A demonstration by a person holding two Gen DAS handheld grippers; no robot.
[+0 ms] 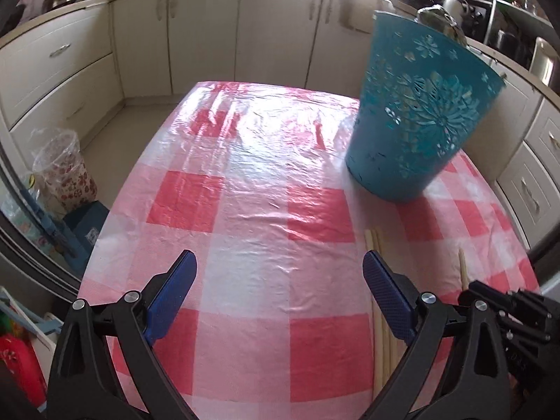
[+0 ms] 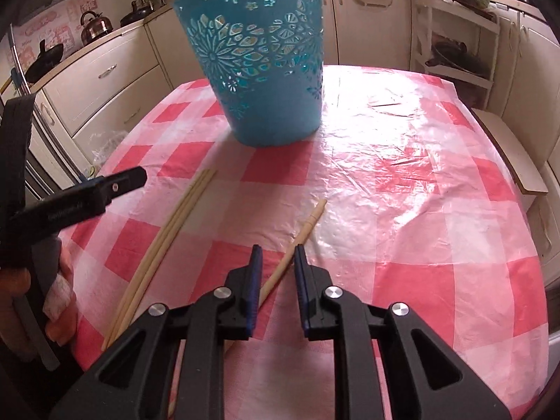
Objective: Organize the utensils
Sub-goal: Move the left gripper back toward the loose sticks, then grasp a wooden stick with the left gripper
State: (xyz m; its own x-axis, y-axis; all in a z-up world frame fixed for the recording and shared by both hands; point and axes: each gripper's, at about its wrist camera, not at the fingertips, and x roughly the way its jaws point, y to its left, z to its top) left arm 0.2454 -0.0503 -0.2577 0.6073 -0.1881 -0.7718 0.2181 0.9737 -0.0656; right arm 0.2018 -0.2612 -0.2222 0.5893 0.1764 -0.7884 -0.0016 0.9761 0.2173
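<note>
Between the narrowed fingers of the right gripper (image 2: 278, 248), a single pale chopstick (image 2: 304, 227): flat on the checked tablecloth (image 2: 402, 210), slanting up and to the right past the fingertips, with a strip of cloth showing on either side of it, so jaws apart and loosely around it, not pinching. Off to the left of those fingers, well clear of them, a small bundle of chopsticks (image 2: 168, 231), side by side and touching, also flat on the cloth, pointing towards the basket. Straight ahead beyond both, a turquoise basket (image 2: 266, 70) with cut-out flower patterns, upright on the cloth, apart from every chopstick. At the far left edge of the right wrist view, a hand (image 2: 59, 294) wrapped around the other tool's handle. Between the fingers of the left gripper (image 1: 279, 255), nothing but bare red and white squares; jaws spread wide. Just beside its right finger, the ends of the same bundle, running back under that finger. Further right, the tip of the single chopstick, next to the black body of the other tool. Ahead and to the right, the basket. Past the table edge, cream cabinets (image 1: 203, 35); low on the left, a floral bin (image 1: 66, 175) lined with clear plastic.
</note>
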